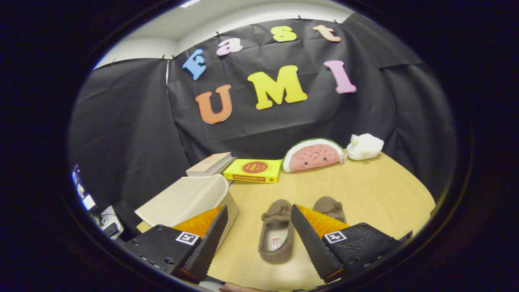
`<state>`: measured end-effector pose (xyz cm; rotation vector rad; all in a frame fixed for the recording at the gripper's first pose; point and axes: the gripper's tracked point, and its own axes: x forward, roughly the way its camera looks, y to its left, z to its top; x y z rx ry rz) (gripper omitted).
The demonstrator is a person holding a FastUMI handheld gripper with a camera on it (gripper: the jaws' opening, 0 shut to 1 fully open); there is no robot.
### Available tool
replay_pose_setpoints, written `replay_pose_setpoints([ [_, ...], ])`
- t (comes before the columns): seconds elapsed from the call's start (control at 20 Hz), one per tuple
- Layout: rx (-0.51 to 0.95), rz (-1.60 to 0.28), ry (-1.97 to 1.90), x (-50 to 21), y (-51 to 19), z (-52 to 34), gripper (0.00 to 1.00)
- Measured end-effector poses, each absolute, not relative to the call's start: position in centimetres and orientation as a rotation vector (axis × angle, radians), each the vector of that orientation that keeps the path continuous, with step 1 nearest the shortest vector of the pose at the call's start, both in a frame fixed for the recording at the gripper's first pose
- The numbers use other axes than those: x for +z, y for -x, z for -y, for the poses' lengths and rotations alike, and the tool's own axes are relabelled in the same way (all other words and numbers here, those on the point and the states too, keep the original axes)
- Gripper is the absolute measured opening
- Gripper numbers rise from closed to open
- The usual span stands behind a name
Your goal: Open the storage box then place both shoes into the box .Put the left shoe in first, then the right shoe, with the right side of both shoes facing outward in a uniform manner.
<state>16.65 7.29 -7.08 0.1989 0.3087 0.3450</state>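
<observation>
Shoes: left shoe (277, 236) lies on the wooden table (365, 194) between the fingers, toe pointing to 12 o'clock, opening up. Right shoe (330, 207) sits just beside it at 3 o'clock, partly hidden by one finger. Gripper (259, 213) jaws spread wide, holding nothing. Storage box (190, 200), beige, at 10 o'clock of the shoes. Beyond, at 12 o'clock: yellow book (254, 170), pale book (211, 164), watermelon plush (314, 155), white plush (365, 147).
</observation>
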Motion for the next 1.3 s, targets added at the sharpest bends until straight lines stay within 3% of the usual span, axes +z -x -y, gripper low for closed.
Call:
replay_pose_setpoints([
  [0.3,0.633,-0.384,-0.422,-7.0,-21.1,-15.5,0.95],
  [0.55,0.746,-0.472,-0.517,-9.3,-23.4,-19.1,0.95],
  [0.95,0.941,-0.773,-0.86,-13.2,-23.1,-22.4,0.95],
  [1.15,0.929,-0.864,-0.992,-13.2,-22.7,-23.1,0.74],
  [1.2,0.924,-0.859,-0.995,-13.0,-22.6,-22.7,0.74],
  [1.25,0.907,-0.865,-0.979,-13.1,-22.7,-22.6,0.61],
  [1.3,0.895,-0.872,-0.967,-13.0,-22.6,-22.3,0.6],
])
